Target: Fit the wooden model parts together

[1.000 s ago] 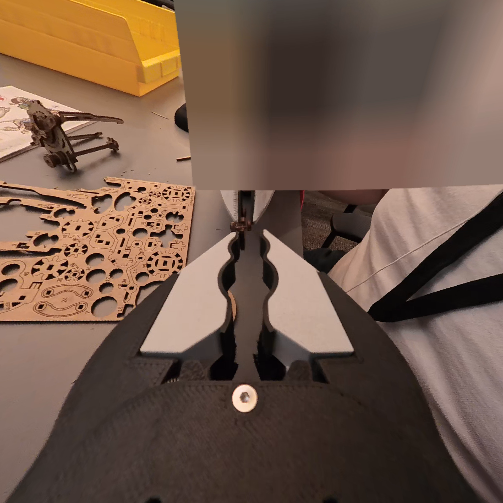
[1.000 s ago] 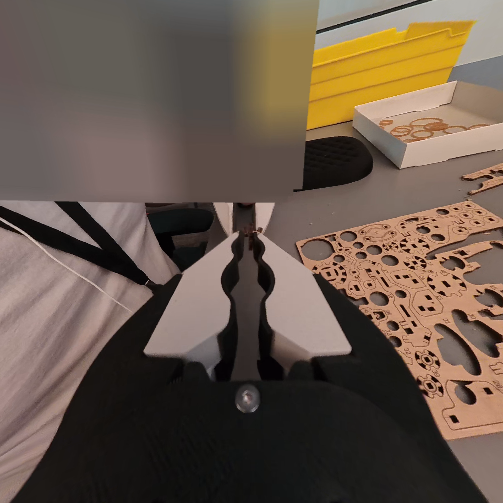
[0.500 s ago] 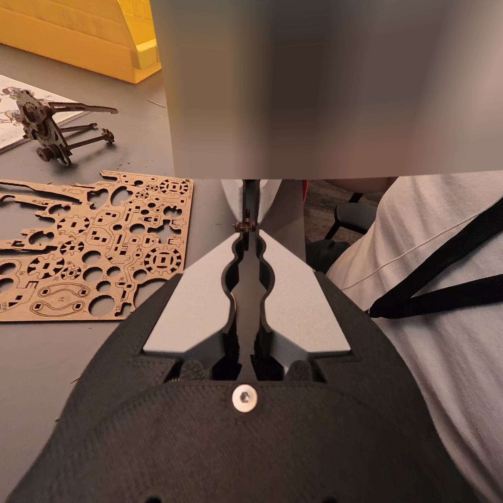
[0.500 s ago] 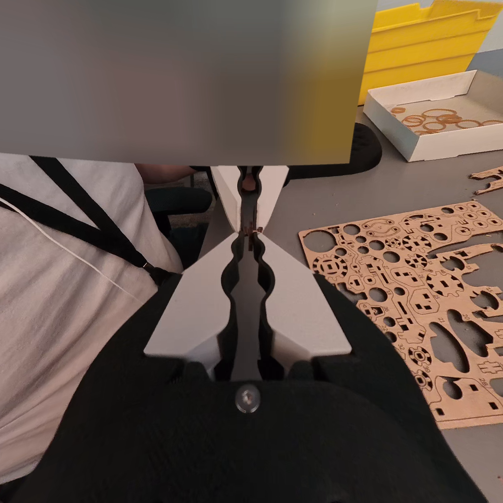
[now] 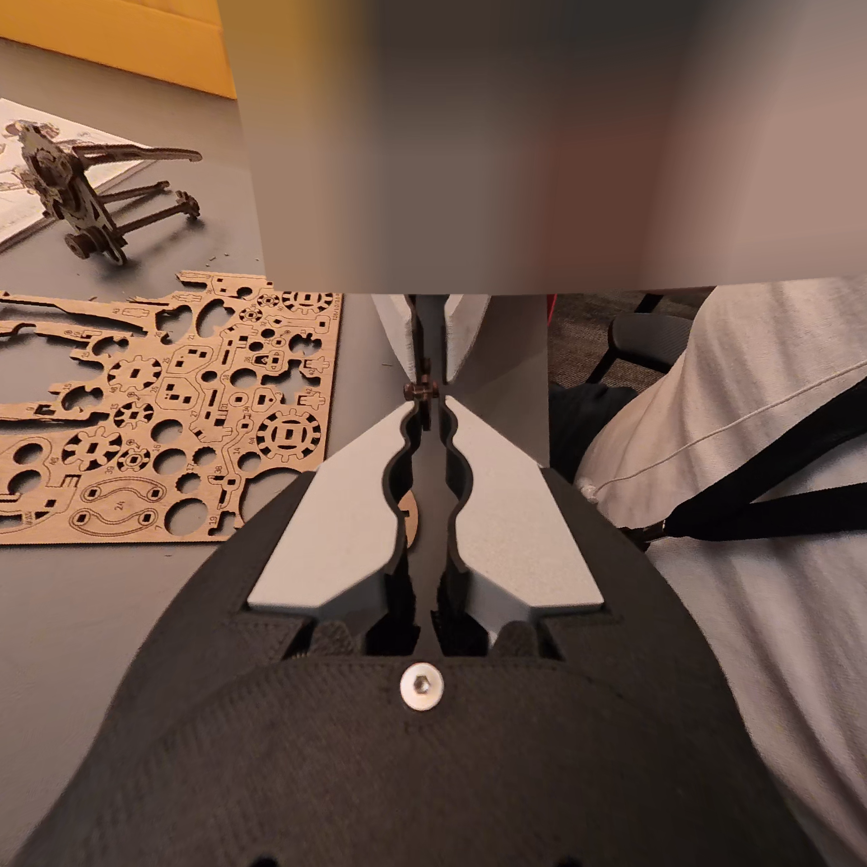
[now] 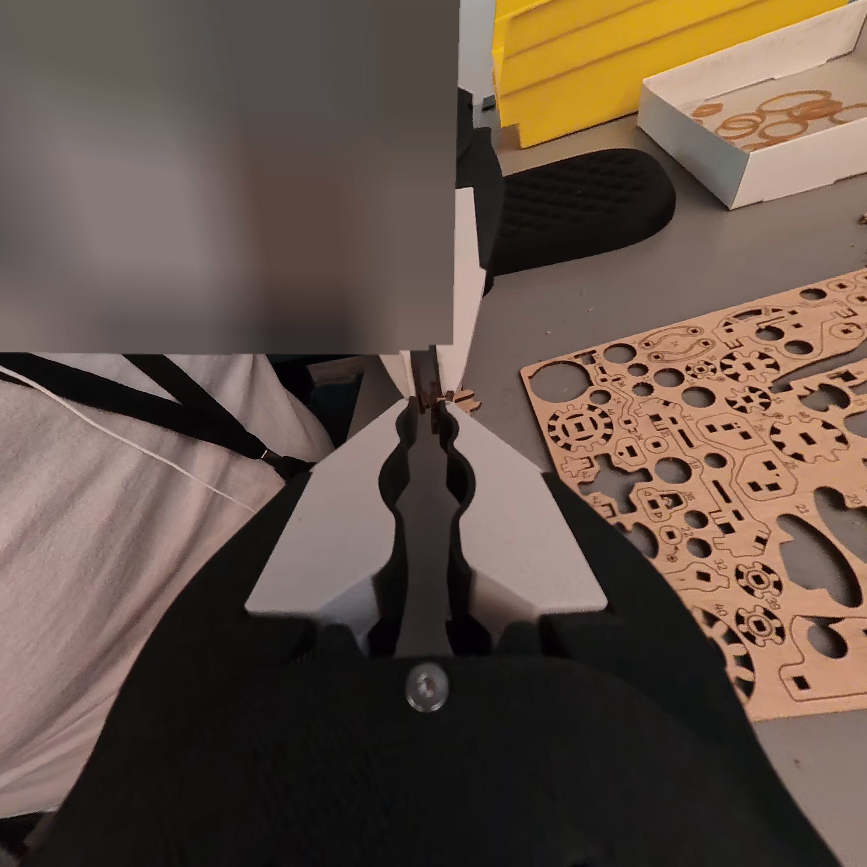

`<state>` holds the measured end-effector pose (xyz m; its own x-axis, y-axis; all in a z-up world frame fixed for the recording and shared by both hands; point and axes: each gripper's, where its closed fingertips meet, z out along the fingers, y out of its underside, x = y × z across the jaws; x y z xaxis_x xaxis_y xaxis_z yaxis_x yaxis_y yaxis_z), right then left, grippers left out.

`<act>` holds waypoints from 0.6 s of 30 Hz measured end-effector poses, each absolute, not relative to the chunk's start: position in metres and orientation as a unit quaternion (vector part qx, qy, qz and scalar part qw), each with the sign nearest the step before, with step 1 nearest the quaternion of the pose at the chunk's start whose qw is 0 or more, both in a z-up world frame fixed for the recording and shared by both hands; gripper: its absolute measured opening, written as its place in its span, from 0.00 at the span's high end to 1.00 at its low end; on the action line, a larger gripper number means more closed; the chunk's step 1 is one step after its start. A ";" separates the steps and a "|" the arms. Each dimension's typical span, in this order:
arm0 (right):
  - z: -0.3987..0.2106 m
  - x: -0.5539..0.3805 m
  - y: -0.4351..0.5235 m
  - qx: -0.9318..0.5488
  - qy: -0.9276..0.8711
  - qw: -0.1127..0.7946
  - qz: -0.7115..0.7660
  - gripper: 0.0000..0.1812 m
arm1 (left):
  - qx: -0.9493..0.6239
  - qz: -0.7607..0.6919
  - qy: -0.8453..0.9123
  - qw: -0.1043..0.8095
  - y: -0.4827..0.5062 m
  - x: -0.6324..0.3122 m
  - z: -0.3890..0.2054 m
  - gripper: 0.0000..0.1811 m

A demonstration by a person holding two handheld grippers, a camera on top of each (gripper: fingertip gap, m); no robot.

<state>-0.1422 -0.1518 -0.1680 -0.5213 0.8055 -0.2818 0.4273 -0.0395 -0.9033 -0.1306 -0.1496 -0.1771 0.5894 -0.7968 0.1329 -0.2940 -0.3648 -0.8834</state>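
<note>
My left gripper (image 5: pixel 424 406) and my right gripper (image 6: pixel 429 410) meet tip to tip above the table's front edge. Each is shut on a small dark wooden part. In the left wrist view a thin flat part stands edge-on between my tips, with a short cross pin (image 5: pixel 422 389) where it meets the right gripper's white fingers (image 5: pixel 462 338). In the right wrist view the dark parts (image 6: pixel 428 399) touch at the tips, and a small light wooden piece (image 6: pixel 464 401) shows just right of them. The left gripper's fingers (image 6: pixel 464 291) face me there.
A punched plywood sheet (image 5: pixel 164 422) lies flat on the grey table and also shows in the right wrist view (image 6: pixel 703 469). A part-built dark model (image 5: pixel 79 206) stands on a booklet. A yellow bin (image 6: pixel 610 61), a white box of wooden rings (image 6: pixel 680 155) and a black pad (image 6: pixel 586 206) sit behind. A person's white shirt (image 5: pixel 750 469) is close. Left and right tips are no more than a few centimetres apart. Left tips and right tips are each some 20 centimeters from the part-built dark model (image 5: pixel 79 206).
Both grippers stayed shut and tip to tip while shifting together and drawing closer. The small light wooden piece now shows clearly to the right of the tips in the right wrist view.
</note>
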 end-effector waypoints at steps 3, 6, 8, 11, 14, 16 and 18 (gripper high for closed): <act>-0.170 -0.142 -0.150 -0.469 -0.668 0.167 0.552 0.97 | -0.778 -0.277 0.355 0.438 -0.149 -0.130 -0.179 0.97; -0.166 -0.142 -0.150 -0.456 -0.669 0.188 0.556 0.98 | -0.773 -0.296 0.342 0.445 -0.148 -0.130 -0.174 0.97; -0.164 -0.141 -0.150 -0.448 -0.672 0.200 0.556 0.98 | -0.769 -0.306 0.334 0.451 -0.147 -0.130 -0.171 0.96; -0.162 -0.140 -0.151 -0.436 -0.675 0.216 0.555 0.98 | -0.766 -0.306 0.333 0.457 -0.147 -0.130 -0.168 0.95; -0.161 -0.139 -0.151 -0.430 -0.677 0.220 0.555 0.98 | -0.760 -0.306 0.340 0.461 -0.149 -0.129 -0.167 0.96; -0.161 -0.138 -0.153 -0.424 -0.681 0.223 0.554 0.98 | -0.759 -0.309 0.343 0.460 -0.150 -0.128 -0.167 0.96; -0.161 -0.137 -0.155 -0.414 -0.688 0.230 0.549 0.98 | -0.756 -0.316 0.345 0.457 -0.152 -0.127 -0.166 0.96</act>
